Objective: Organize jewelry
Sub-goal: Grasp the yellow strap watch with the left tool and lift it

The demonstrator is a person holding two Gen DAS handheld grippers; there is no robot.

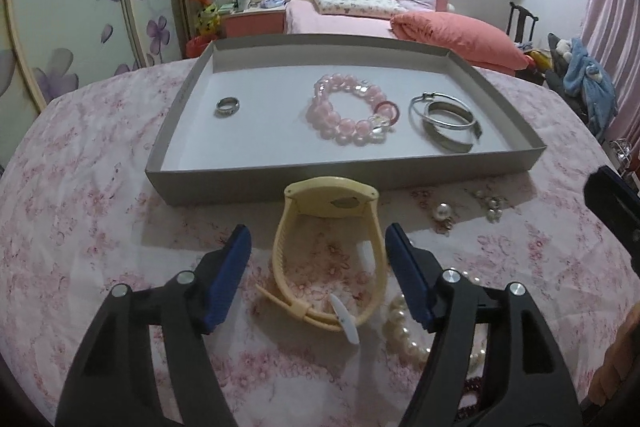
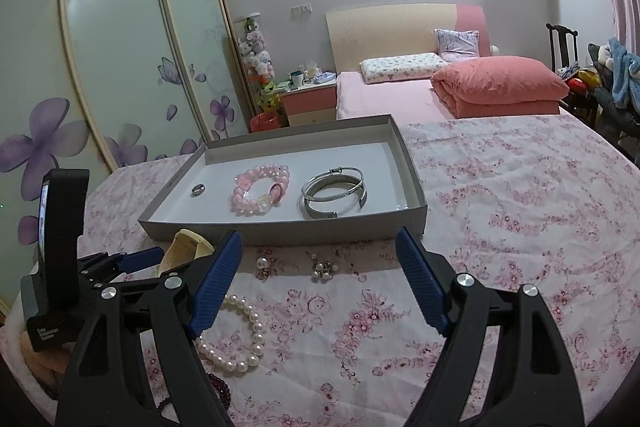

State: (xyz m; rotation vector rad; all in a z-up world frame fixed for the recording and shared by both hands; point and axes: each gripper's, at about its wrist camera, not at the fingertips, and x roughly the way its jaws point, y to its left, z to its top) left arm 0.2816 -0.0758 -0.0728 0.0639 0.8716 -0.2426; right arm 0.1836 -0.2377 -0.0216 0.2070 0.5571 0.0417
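A grey tray (image 1: 256,187) (image 2: 280,233) holds a silver ring (image 1: 227,105) (image 2: 197,189), a pink bead bracelet (image 1: 348,109) (image 2: 259,193) and silver bangles (image 1: 446,121) (image 2: 334,195). A cream watch (image 1: 328,255) (image 2: 188,247) lies on the cloth in front of the tray, between the open fingers of my left gripper (image 1: 318,239), untouched. A pearl bracelet (image 1: 404,331) (image 2: 240,335) and pearl earrings (image 1: 444,215) (image 2: 322,269) lie on the cloth. My right gripper (image 2: 318,247) is open and empty above the cloth near the earrings.
A floral pink cloth (image 2: 500,227) covers the table. Dark red beads (image 2: 218,393) lie at the near edge. The left gripper's body (image 2: 64,251) stands left in the right wrist view. A bed (image 2: 440,91) and wardrobe (image 2: 100,67) are behind.
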